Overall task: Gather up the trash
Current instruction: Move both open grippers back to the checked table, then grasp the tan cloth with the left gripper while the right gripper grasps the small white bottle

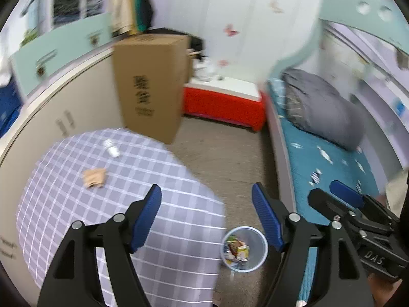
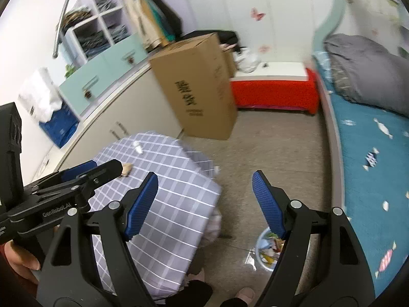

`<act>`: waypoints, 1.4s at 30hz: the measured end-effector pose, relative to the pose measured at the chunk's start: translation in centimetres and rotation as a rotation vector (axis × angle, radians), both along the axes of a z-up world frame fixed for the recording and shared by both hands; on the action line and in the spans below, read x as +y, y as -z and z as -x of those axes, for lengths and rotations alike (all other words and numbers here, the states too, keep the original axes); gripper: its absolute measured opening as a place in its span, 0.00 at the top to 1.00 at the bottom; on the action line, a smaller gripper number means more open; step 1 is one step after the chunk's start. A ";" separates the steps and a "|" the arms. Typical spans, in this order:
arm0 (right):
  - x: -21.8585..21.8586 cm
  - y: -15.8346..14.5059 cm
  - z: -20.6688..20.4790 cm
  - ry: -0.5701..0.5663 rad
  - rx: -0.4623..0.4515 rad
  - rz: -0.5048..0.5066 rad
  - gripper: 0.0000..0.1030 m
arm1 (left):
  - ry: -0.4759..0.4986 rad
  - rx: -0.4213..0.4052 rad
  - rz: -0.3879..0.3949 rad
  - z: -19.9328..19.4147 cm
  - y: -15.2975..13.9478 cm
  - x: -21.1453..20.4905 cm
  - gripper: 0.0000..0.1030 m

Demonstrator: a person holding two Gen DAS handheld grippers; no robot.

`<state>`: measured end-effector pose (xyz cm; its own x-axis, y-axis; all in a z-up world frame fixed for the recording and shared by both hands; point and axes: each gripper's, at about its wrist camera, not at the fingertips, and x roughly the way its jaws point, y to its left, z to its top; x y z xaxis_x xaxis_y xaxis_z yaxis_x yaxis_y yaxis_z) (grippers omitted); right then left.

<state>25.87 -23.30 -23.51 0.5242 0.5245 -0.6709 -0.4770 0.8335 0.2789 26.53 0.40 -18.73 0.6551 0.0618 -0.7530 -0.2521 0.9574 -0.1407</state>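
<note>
A crumpled brown paper (image 1: pixel 94 177) (image 2: pixel 126 169) and a small white piece of trash (image 1: pixel 111 148) (image 2: pixel 138 147) lie on the table with the lilac checked cloth (image 1: pixel 102 217) (image 2: pixel 166 204). On the floor beside the table stands a translucent trash bin (image 1: pixel 264 245) (image 2: pixel 258 243) holding several scraps. My left gripper (image 1: pixel 206 188) (image 2: pixel 99 167) hovers open over the table's near edge, with nothing between its fingers. My right gripper (image 2: pixel 205 176) (image 1: pixel 329 192) is open and empty too, above the floor between table and bin.
A tall cardboard box (image 1: pixel 150 81) stands behind the table against a cream cabinet (image 1: pixel 51 117). A red-covered low bench (image 1: pixel 225 102) sits at the far wall. A bed with a teal sheet (image 1: pixel 332 158) and grey duvet (image 1: pixel 322 105) runs along the right. A person's feet (image 2: pixel 245 294) show below.
</note>
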 end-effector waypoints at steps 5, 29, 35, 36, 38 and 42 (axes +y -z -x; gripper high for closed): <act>6.4 1.4 -1.3 -0.077 0.036 0.020 0.27 | -0.142 0.054 0.058 0.5 2.0 7.9 0.29; 26.4 11.6 -8.6 -0.180 0.192 0.180 0.27 | -0.250 0.378 0.197 -7.4 18.4 26.5 0.29; 29.6 13.3 -10.2 -0.216 0.200 0.179 0.27 | -0.158 0.352 0.171 -8.4 19.1 27.4 0.44; 30.3 13.5 -10.4 -0.227 0.199 0.178 0.27 | -0.153 0.346 0.183 -8.3 19.1 27.6 0.48; 31.6 13.9 -10.8 -0.250 0.197 0.178 0.27 | -0.149 0.325 0.218 -7.8 18.9 28.6 0.57; 34.5 15.1 -11.4 -0.295 0.188 0.186 0.27 | -0.201 0.314 0.248 -6.7 18.6 31.2 0.81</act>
<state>37.27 11.16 -38.64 0.2285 0.4950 -0.8383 -0.6583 0.7130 0.2416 33.20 31.64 -37.29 0.3862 -0.0433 -0.9214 -0.4966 0.8321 -0.2472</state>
